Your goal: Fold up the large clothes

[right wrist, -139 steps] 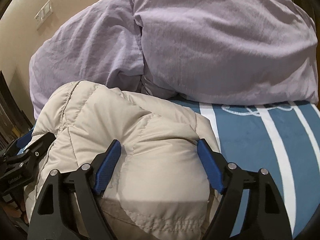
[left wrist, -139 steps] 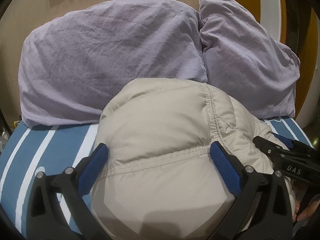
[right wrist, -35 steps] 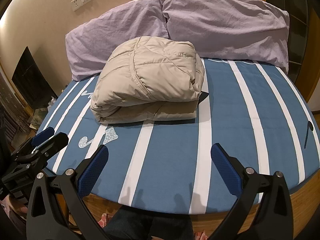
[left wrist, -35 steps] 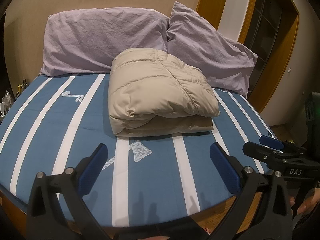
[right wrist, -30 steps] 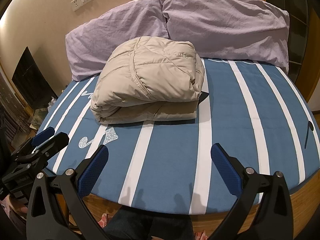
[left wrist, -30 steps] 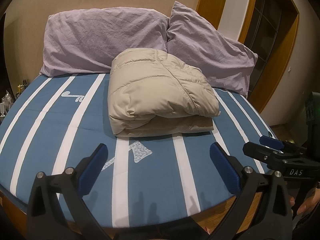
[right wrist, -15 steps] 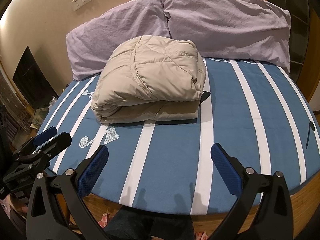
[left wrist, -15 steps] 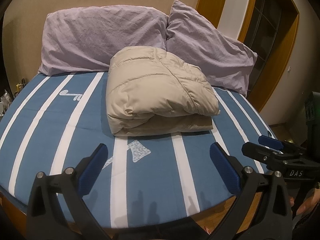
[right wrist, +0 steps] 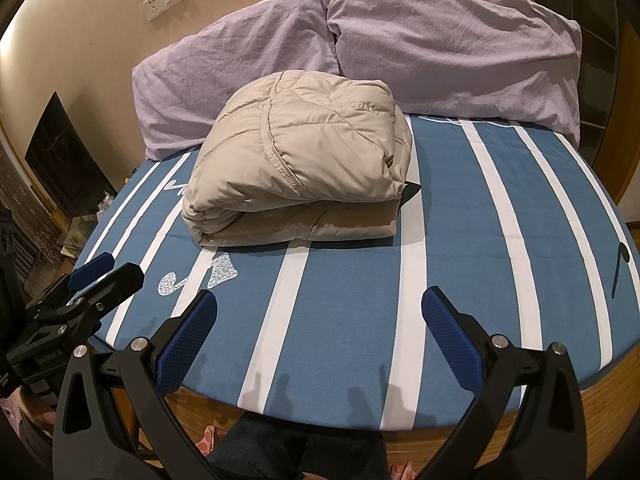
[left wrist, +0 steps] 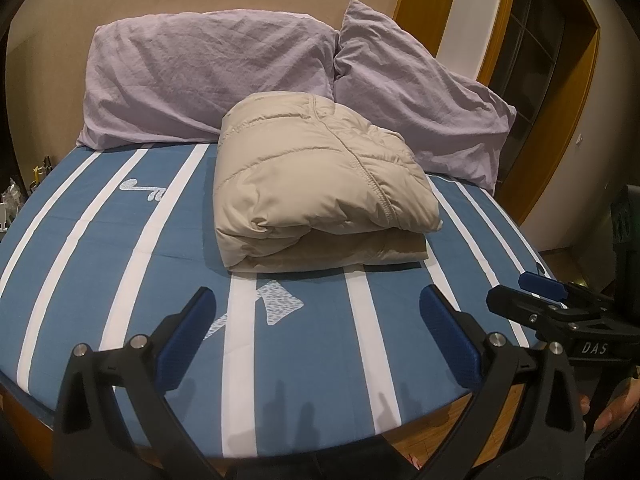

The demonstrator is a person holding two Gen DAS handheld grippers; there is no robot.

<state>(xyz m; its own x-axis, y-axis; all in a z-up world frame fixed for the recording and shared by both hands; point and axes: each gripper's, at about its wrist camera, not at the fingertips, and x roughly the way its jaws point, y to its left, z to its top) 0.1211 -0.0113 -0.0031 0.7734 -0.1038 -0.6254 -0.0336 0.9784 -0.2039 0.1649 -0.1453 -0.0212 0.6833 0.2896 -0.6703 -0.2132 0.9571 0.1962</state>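
A beige puffer jacket (left wrist: 320,184) lies folded into a thick bundle on the blue striped bed (left wrist: 120,264), close to the pillows. It also shows in the right wrist view (right wrist: 300,160). My left gripper (left wrist: 316,336) is open and empty, held back over the bed's near edge, well short of the jacket. My right gripper (right wrist: 318,340) is open and empty, also near the front edge. Each gripper shows in the other's view, the right one (left wrist: 560,312) at the right, the left one (right wrist: 80,296) at the left.
Two lilac pillows (left wrist: 208,80) (left wrist: 420,100) lean against the wall behind the jacket. The bed's wooden frame (right wrist: 600,396) runs along the front. A doorway (left wrist: 532,60) is at the right. A dark cabinet (right wrist: 60,160) and clutter stand left of the bed.
Since 4.6 s ago both grippers have let go of the jacket and pulled back to the bed's front edge. Over the last second they drifted only slightly.
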